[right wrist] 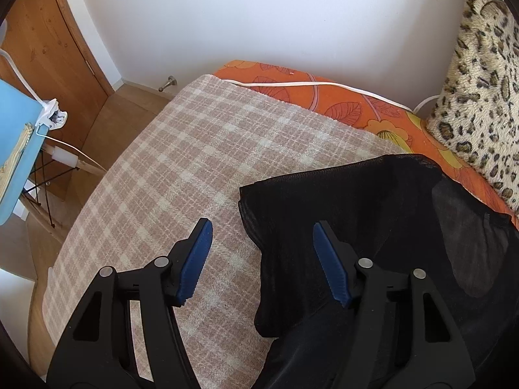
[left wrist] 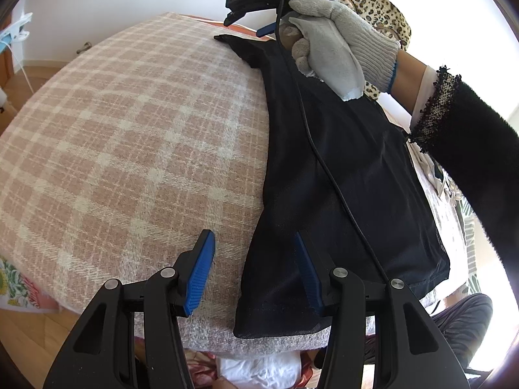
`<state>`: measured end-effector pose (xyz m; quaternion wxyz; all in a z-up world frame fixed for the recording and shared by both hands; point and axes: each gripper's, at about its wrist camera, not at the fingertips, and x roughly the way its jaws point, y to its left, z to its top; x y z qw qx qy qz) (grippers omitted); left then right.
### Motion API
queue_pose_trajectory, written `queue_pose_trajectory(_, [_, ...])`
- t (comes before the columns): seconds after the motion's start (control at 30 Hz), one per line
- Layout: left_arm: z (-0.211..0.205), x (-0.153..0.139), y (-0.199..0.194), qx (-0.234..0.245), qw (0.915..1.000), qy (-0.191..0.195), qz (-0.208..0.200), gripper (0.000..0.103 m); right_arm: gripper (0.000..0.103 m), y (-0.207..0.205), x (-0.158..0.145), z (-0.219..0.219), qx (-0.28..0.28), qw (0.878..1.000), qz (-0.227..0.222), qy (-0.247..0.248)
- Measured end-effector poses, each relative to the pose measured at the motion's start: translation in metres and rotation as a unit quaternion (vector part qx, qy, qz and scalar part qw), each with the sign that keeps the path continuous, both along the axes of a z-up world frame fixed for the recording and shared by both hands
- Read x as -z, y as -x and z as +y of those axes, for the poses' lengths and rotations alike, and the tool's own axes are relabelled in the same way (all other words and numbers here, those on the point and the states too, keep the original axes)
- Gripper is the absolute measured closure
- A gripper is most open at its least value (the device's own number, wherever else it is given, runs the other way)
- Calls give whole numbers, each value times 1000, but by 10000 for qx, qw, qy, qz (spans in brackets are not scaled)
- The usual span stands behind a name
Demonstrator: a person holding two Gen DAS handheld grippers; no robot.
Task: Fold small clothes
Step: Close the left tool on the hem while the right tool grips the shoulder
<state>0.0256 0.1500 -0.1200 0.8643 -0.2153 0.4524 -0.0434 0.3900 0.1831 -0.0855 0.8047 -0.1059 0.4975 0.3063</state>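
Observation:
A black sheer garment (left wrist: 340, 175) lies stretched along the right side of a pink and cream plaid blanket (left wrist: 129, 136). My left gripper (left wrist: 254, 243) is open above the garment's near left edge, its right finger over the cloth. My right gripper (left wrist: 249, 16), held by a gloved hand, hovers over the garment's far end. In the right wrist view my right gripper (right wrist: 262, 233) is open and empty above the far left corner of the garment (right wrist: 373, 227), over the plaid blanket (right wrist: 181, 162).
An orange floral sheet (right wrist: 340, 103) with a white cable (right wrist: 292, 84) lies beyond the blanket. A leopard-print cushion (right wrist: 480, 97) stands at the right. A blue chair (right wrist: 16, 149) and a wooden door (right wrist: 48, 42) are at the left.

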Motion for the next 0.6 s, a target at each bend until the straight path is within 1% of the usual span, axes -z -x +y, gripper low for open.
queue_pose_trajectory(0.13, [-6,-1,1,102,9998,-171,-26,55,35,-9,11,16,-13,9999,-87,145])
queue_pose_trajectory(0.23, [-9,-2,2,162,9995,-255,-37,55,35,-16,18,27,-9,9991,-200,372])
queue_pose_trajectory(0.27, [-9,-2,1,172,9997,-187,-27,57,36,-17,21,30,-15,9987,-231,452])
queue_pose_trajectory(0.3, [-8,-1,1,211,9997,-78,-11,63,40,-18,24,33,-41,9983,-258,526])
queue_pose_trajectory(0.33, [-9,0,0,255,9997,0,13,66,41,-18,26,36,-67,9978,-279,591])
queue_pose_trajectory(0.43, [-11,-1,0,335,9994,-61,-3,73,53,-22,35,41,-85,9962,-322,800])
queue_pose_trajectory(0.47, [-11,0,-1,375,9993,-11,17,76,57,-24,36,41,-78,9961,-329,810])
queue_pose_trajectory(0.53, [-10,0,-1,378,9992,102,18,80,68,-25,36,40,-53,9966,-337,750])
queue_pose_trajectory(0.6, [-9,2,-3,411,9988,258,77,89,91,-28,35,39,24,9965,-329,767])
